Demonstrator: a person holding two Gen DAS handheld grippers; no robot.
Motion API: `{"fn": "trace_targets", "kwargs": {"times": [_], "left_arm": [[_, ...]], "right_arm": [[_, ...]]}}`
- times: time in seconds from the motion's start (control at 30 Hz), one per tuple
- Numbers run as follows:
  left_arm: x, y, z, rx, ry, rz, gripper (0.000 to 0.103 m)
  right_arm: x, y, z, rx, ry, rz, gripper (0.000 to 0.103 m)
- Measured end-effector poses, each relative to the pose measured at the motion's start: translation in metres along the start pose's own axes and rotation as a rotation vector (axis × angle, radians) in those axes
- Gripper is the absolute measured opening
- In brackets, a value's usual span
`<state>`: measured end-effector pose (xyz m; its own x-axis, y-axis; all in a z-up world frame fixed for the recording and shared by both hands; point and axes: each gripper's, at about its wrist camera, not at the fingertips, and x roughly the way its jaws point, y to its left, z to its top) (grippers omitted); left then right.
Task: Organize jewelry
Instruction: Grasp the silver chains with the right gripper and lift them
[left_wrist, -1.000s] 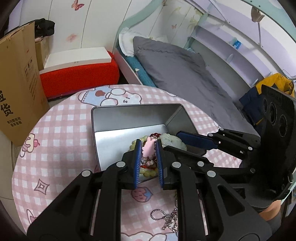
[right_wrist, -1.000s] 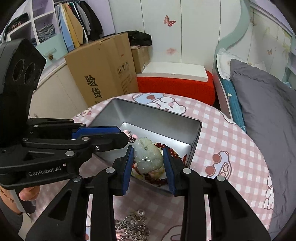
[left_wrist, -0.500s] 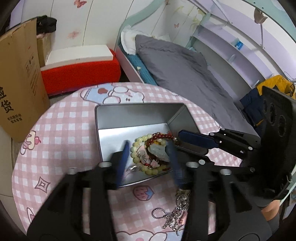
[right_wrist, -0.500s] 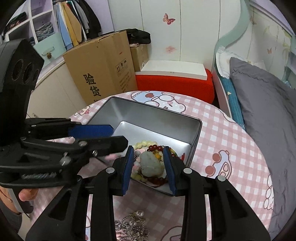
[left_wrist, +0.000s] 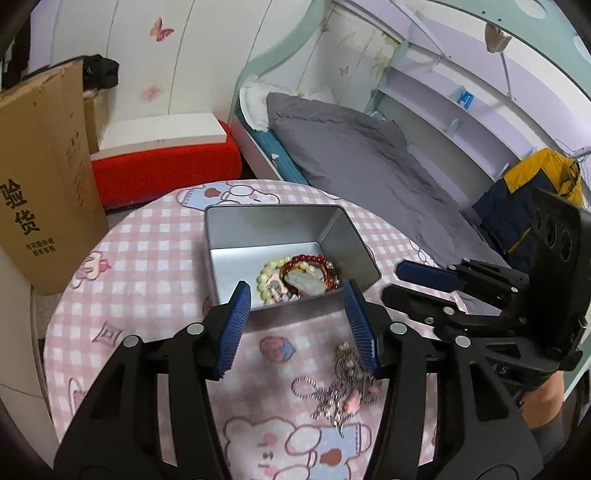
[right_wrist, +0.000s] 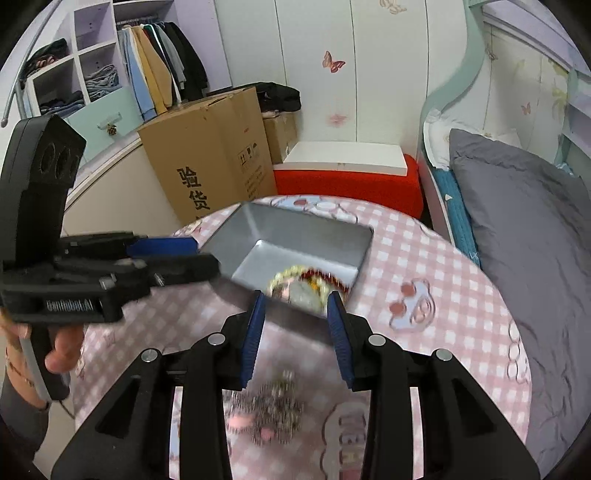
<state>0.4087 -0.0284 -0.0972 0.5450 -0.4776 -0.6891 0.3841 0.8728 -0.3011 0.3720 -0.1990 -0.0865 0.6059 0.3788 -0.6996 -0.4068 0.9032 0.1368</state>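
Observation:
A silver tin box (left_wrist: 229, 236) (right_wrist: 295, 229) stands on the round pink checked table (left_wrist: 147, 258). In it lie a cream bead bracelet (left_wrist: 263, 275), a red bead bracelet (left_wrist: 308, 258) and a pale jade pendant (left_wrist: 304, 281) (right_wrist: 303, 297). A silver chain with pink charms (left_wrist: 338, 391) (right_wrist: 273, 410) lies on the cloth in front of the box. My left gripper (left_wrist: 297, 317) is open and empty, above the box's near edge. My right gripper (right_wrist: 295, 325) is open and empty, just before the box; it shows at the right in the left wrist view (left_wrist: 410, 284).
A tall cardboard box (left_wrist: 40, 192) stands left of the table, a red bench with a white top (left_wrist: 162, 155) behind it. A bed with a grey duvet (left_wrist: 369, 173) runs along the right. A wardrobe (right_wrist: 110, 85) stands at the far left.
Both grippers let go of their pieces into the box, opened and drew back toward me. The pendant and the pink charm piece now lie in the box with the bracelets.

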Motion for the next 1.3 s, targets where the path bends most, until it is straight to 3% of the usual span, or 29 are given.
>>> {"fn": "trace_targets", "kwargs": {"times": [0.23,0.5,0.53,0.57,0.63,0.73,0.9,1.13,1.3], "left_arm": [[-0.016,-0.003,-0.030,0.028,0.000,0.035,0.053],[-0.020,-0.005,-0.047,0.038,0.032,0.035,0.053],[-0.020,-0.005,-0.049,0.040,0.033,0.035,0.053],[-0.021,-0.005,-0.051,0.041,0.037,0.035,0.053],[-0.021,-0.005,-0.056,0.042,0.043,0.035,0.053],[-0.021,-0.004,-0.058,0.041,0.048,0.039,0.053],[-0.020,-0.010,-0.063,0.054,0.048,0.024,0.053],[-0.013,-0.037,-0.077,0.147,0.038,-0.027,0.057],[-0.006,-0.055,-0.082,0.200,0.010,-0.004,0.057]], "right_arm": [[0.004,-0.001,-0.050,0.008,0.079,0.000,0.033],[0.029,-0.004,-0.071,0.053,0.127,0.003,0.033],[0.031,-0.004,-0.071,0.050,0.123,0.012,0.029],[0.032,-0.003,-0.071,0.044,0.119,0.018,0.019],[0.031,0.001,-0.071,0.036,0.119,0.024,0.013],[0.028,0.011,-0.069,-0.021,0.130,-0.016,0.013],[-0.002,0.020,-0.060,-0.023,0.051,0.007,0.013],[-0.053,0.038,-0.038,-0.037,-0.057,0.049,0.013],[-0.072,0.048,-0.027,-0.044,-0.100,0.067,0.013]]}}
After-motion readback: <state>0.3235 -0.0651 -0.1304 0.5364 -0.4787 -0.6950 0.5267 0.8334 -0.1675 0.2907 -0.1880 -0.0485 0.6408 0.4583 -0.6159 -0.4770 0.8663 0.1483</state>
